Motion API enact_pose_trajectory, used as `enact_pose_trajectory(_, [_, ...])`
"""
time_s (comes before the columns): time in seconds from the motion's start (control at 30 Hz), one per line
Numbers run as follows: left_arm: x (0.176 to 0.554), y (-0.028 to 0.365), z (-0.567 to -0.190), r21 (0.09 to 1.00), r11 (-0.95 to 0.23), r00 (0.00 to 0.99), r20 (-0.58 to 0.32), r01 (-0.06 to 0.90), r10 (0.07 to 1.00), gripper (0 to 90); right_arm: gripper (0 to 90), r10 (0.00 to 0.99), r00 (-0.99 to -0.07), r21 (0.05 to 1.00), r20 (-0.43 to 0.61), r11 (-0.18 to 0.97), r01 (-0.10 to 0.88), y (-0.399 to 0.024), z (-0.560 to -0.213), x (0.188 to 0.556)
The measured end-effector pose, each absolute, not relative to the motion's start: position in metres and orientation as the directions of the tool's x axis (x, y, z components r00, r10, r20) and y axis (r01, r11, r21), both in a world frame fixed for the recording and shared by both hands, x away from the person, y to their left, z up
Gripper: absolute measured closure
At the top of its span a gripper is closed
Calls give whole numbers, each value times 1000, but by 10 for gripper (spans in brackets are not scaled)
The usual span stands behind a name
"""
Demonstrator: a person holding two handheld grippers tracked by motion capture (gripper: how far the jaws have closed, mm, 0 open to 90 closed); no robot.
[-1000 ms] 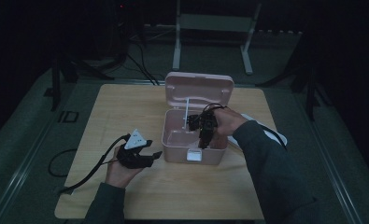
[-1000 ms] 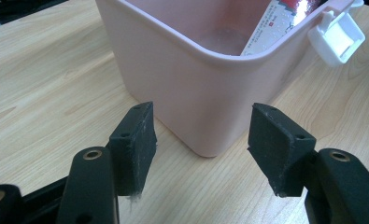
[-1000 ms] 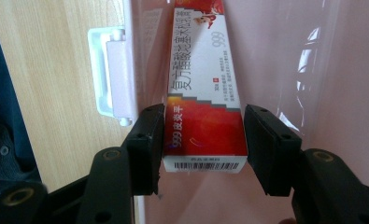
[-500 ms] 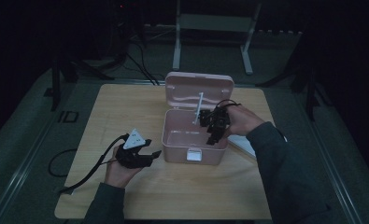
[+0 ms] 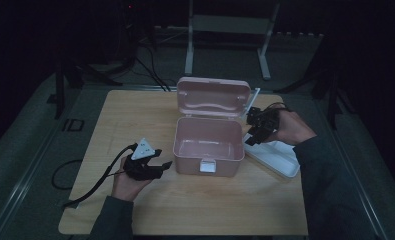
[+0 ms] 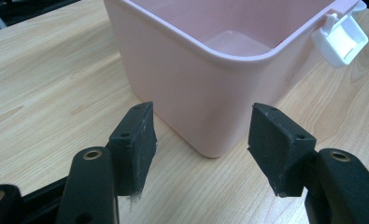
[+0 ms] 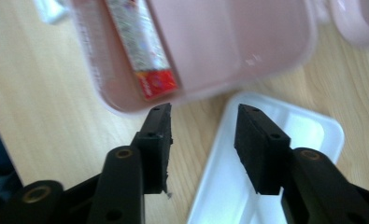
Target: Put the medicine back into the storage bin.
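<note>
Step in hand: the right gripper (image 5: pixel 254 131) is hovering over the white tray (image 5: pixel 277 157), which is lying on the counter (image 5: pixel 135 115) at 3 o'clock of the pink box (image 5: pixel 209 145).
Doing it well: judging by the layout, closing squarely on the tray's near rim should be avoiding a slip.
Right gripper state: released, its jaws having just been closing, nothing between them.
Left gripper (image 5: pixel 155 167): released, resting at 9 o'clock of the box, jaws flanking its corner without touching.
Lid (image 5: pixel 212 95): standing open at 12 o'clock.
Right hand pose: wrist raised, gripper angled downward.
</note>
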State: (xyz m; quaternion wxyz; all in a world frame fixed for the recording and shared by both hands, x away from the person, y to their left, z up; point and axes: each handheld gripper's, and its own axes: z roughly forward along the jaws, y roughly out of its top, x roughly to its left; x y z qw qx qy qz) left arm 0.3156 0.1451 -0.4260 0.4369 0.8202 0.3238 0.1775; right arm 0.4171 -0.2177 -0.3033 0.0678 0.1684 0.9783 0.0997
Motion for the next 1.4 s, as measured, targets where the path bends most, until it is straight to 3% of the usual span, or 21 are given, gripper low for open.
enact_pose_trajectory(0.23, [316, 144, -427, 828, -412, 729, 6, 380, 684, 410, 611, 455, -886, 242, -89, 873, 423, -257, -320, 428])
enact_pose_trajectory(0.6, [316, 144, -428, 826, -415, 732, 5, 381, 682, 410, 649, 523, -850, 223, -66, 838, 498, -292, -353, 444])
enact_pose_trajectory(1.03, [316, 144, -428, 828, -413, 731, 5, 380, 683, 410, 721, 585, -802, 62, -122, 810, 582, -327, -405, 470])
enact_pose_trajectory(1.4, [316, 145, -428, 827, -415, 731, 7, 379, 682, 410, 761, 595, -798, 13, -100, 802, 597, -325, -426, 479])
